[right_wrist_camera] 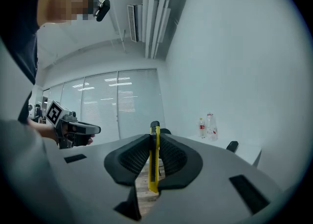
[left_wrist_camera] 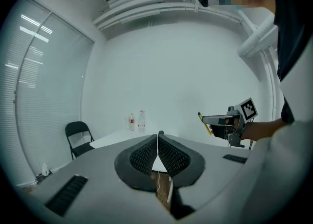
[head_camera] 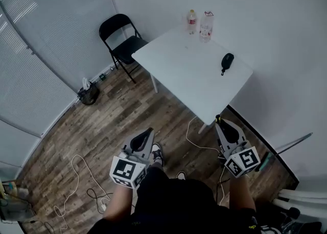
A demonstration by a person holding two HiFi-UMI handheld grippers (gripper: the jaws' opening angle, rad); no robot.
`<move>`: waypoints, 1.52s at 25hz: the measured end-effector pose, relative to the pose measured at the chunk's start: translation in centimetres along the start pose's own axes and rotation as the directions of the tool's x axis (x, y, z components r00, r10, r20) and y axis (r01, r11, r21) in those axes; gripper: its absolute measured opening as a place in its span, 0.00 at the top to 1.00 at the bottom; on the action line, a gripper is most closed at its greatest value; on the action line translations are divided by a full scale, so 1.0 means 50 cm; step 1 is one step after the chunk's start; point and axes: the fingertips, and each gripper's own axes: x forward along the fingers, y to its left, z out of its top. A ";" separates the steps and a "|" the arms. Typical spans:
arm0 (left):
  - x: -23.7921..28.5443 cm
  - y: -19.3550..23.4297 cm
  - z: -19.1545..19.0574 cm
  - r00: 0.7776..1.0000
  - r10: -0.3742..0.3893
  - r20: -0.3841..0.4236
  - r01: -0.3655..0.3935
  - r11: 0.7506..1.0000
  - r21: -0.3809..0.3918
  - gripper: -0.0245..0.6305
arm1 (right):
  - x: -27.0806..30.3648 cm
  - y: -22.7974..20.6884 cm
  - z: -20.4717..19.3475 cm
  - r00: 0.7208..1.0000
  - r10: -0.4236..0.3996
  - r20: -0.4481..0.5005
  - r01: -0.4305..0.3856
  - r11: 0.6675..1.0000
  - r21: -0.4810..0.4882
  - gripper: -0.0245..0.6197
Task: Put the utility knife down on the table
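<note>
A yellow and black utility knife (right_wrist_camera: 154, 157) stands upright between the jaws of my right gripper (right_wrist_camera: 154, 140), which is shut on it. In the head view the right gripper (head_camera: 219, 121) hovers over the floor just short of the white table (head_camera: 184, 69), the knife's tip (head_camera: 217, 118) poking out. From the left gripper view the knife (left_wrist_camera: 204, 123) shows as a yellow strip at the right gripper's front. My left gripper (head_camera: 149, 133) is held lower left over the wood floor, shut with nothing in it (left_wrist_camera: 158, 137).
On the table lie a black object (head_camera: 227, 61) at the right and two bottles (head_camera: 199, 23) at the far edge. A black folding chair (head_camera: 122, 41) stands left of the table. White cables (head_camera: 196, 141) trail across the floor.
</note>
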 end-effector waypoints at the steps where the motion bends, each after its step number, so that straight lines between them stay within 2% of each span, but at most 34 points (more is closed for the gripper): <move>1: 0.015 0.003 -0.006 1.000 -0.012 -0.012 0.012 1.000 -0.011 0.93 | 0.007 -0.009 -0.001 1.000 -0.006 -0.001 0.006 1.000 -0.003 0.85; 3: 0.051 0.011 -0.010 0.999 -0.039 -0.025 0.038 0.999 -0.022 0.93 | 0.022 -0.030 0.001 1.000 -0.023 0.000 0.023 1.000 -0.007 0.85; 8: 0.140 0.072 0.019 0.996 -0.087 0.016 0.087 0.996 -0.014 0.93 | 0.092 -0.072 0.012 0.998 -0.063 -0.007 0.063 0.998 -0.021 0.85; 20: 0.318 0.355 0.027 0.989 -0.150 0.015 0.150 0.987 -0.053 0.93 | 0.404 -0.119 0.029 0.991 -0.129 -0.045 0.127 0.991 -0.046 0.85; 27: 0.394 0.461 0.013 0.979 -0.205 -0.003 0.205 0.977 -0.057 0.93 | 0.540 -0.136 0.030 0.985 -0.161 -0.060 0.158 0.986 -0.053 0.85; 33: 0.446 0.511 0.021 0.982 -0.188 -0.013 0.187 0.981 -0.059 0.93 | 0.604 -0.186 0.015 0.981 -0.171 -0.092 0.167 0.985 -0.051 0.85; 38: 0.487 0.504 0.042 0.989 -0.142 -0.029 0.141 0.989 -0.037 0.93 | 0.628 -0.264 -0.009 0.974 -0.175 -0.140 0.171 0.984 -0.044 0.85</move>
